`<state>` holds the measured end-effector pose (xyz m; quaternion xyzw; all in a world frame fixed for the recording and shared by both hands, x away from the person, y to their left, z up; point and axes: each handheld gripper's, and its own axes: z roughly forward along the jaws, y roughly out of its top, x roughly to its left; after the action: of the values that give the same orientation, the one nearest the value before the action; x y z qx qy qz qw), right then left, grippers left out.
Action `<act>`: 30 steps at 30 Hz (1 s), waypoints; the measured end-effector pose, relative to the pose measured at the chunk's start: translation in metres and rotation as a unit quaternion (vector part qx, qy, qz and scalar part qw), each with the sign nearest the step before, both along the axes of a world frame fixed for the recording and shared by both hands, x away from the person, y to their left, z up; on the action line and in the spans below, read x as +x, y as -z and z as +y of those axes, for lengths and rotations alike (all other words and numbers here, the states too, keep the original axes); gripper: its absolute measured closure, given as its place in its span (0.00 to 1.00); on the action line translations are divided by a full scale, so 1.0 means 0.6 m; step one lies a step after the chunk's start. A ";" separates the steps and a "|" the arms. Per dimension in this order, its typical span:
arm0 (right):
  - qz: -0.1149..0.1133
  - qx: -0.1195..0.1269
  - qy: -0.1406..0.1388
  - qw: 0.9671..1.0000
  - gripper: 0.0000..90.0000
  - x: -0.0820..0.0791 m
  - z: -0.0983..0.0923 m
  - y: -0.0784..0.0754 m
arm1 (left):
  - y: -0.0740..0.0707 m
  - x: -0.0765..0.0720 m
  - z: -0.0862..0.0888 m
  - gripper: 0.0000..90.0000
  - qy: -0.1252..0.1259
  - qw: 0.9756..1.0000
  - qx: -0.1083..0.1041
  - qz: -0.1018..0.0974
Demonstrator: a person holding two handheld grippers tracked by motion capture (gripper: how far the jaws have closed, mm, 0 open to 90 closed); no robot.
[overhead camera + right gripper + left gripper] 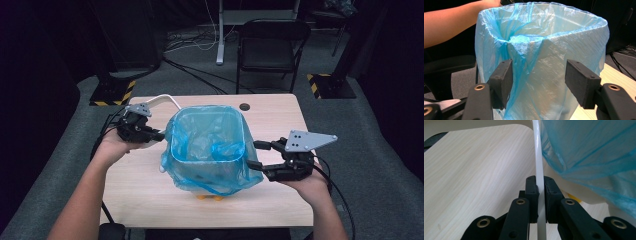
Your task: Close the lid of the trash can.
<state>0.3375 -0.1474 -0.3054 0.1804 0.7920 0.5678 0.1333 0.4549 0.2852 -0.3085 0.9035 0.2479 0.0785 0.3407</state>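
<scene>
At mid-surface [150, 200]: white bin [200, 189] lined with a blue bag [207, 145] draped over its rim. Left gripper [156, 135] clenched on the thin white handle [539, 167], probably to swing it up or steady the bin from that side. Right gripper [256, 155] spread wide, jaws either side of a bunched fold of bag, not pressing, seemingly poised to pinch and tuck the slack.

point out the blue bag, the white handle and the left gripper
blue bag [210, 145], high view, its inner side
white handle [539, 162], left gripper view, mid strip
left gripper [540, 192], left gripper view, between its fingers
</scene>
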 end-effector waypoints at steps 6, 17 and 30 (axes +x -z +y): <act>0.001 0.000 -0.002 1.000 0.43 0.000 -0.001 0.000 | -0.019 0.007 -0.009 0.92 0.004 1.000 0.003 -0.005; 0.001 0.000 -0.003 1.000 0.43 -0.001 -0.002 -0.001 | -0.054 0.012 -0.021 0.92 0.014 1.000 0.026 -0.009; 0.001 0.001 -0.004 1.000 0.43 -0.002 -0.003 -0.001 | -0.101 0.016 -0.030 0.92 0.011 0.999 0.040 -0.029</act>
<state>0.3363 -0.1491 -0.3045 0.1777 0.7921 0.5692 0.1304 0.4643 0.2670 -0.2479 0.9165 0.2249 0.1107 0.3119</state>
